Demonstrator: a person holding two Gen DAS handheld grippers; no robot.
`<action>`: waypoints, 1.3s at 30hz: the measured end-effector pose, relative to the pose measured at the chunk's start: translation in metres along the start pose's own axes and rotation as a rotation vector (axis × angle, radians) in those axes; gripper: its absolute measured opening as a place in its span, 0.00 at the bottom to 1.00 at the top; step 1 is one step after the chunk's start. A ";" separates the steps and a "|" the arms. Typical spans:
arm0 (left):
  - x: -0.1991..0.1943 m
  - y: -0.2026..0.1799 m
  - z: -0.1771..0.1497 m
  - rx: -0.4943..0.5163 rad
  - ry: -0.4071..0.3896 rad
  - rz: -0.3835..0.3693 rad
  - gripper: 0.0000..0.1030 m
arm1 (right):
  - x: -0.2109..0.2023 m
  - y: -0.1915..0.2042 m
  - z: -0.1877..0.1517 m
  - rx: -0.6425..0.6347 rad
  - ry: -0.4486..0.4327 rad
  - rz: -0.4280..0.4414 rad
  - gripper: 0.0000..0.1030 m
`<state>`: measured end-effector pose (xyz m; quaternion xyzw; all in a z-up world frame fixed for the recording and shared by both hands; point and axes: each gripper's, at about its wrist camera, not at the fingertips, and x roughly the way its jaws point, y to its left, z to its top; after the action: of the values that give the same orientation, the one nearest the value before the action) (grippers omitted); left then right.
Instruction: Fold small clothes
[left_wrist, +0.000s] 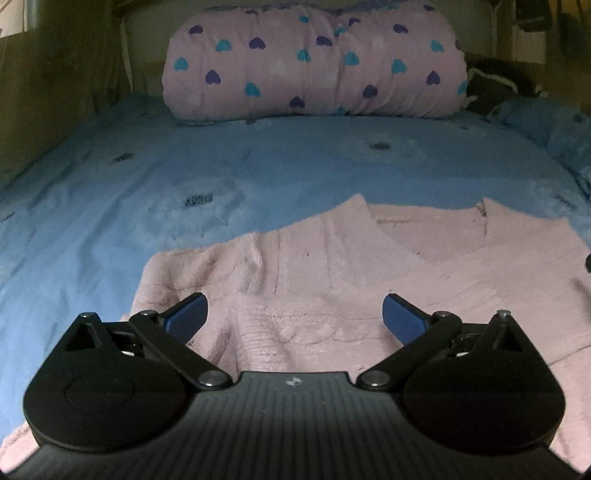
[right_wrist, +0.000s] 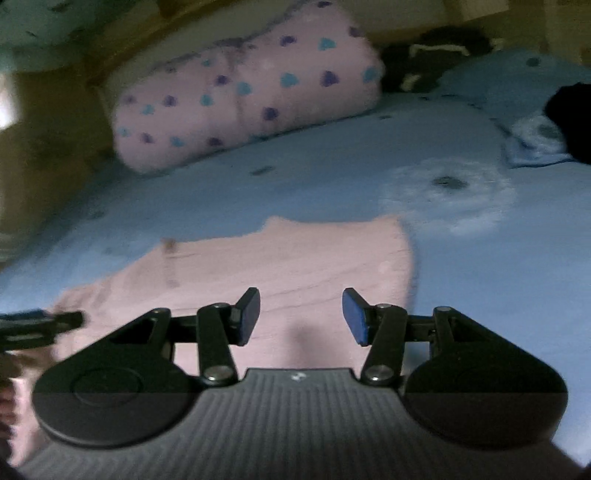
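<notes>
Both handheld tongs share one build: the left tongs (left_wrist: 294, 317) and right tongs (right_wrist: 301, 316) have black linkage arms pinned by silver screws, round black discs at either side, blue pads (left_wrist: 186, 318) and a ribbed grey body bearing a small white mark.

I see a pale pink fuzzy knit top (left_wrist: 369, 280) on a blue plush bedspread (left_wrist: 110, 221) (pale flowers, dark centres) — behind, a pink rolled blanket (left_wrist: 314, 62) with teal and purple hearts.

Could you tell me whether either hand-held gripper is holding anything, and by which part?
Nothing is held: the left hand-held gripper and right hand-held gripper hover open above the pink top.
</notes>
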<state>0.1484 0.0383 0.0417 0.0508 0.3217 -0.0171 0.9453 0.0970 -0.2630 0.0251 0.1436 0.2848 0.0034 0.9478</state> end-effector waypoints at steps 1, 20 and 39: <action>0.006 0.001 0.000 -0.008 0.018 0.001 0.98 | 0.005 -0.003 0.000 -0.009 -0.002 -0.021 0.52; 0.001 -0.001 0.000 -0.064 -0.089 0.007 0.30 | 0.035 -0.025 -0.004 -0.031 0.053 -0.101 0.52; -0.047 0.000 -0.014 0.044 -0.018 0.043 0.76 | 0.003 -0.016 0.001 0.005 0.038 -0.054 0.58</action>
<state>0.1030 0.0398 0.0596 0.0784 0.3115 -0.0042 0.9470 0.0991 -0.2788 0.0194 0.1383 0.3064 -0.0204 0.9416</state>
